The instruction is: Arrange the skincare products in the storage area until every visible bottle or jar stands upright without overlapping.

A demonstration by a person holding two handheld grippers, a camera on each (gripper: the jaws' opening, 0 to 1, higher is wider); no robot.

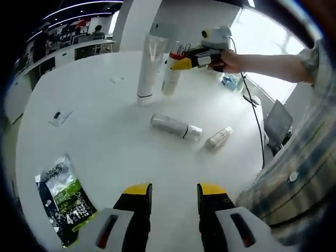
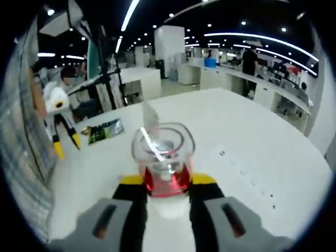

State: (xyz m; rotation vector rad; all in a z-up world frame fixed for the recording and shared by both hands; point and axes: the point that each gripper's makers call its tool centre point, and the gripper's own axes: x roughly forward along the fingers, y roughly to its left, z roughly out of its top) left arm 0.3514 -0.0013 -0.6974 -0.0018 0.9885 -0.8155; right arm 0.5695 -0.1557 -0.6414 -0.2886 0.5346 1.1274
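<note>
A white bottle with a red collar and clear cap stands upright at the far side of the white table, beside a tall white tube. My right gripper is shut on that bottle just under the collar. Nearer to me, a silver bottle and a small white tube lie on their sides. My left gripper hovers open over the table's near part, holding nothing; the right gripper view has it at the left.
A green sachet lies flat near the left gripper, and a small packet lies further left. A person's sleeve runs along the right edge. A cable crosses the table's right side.
</note>
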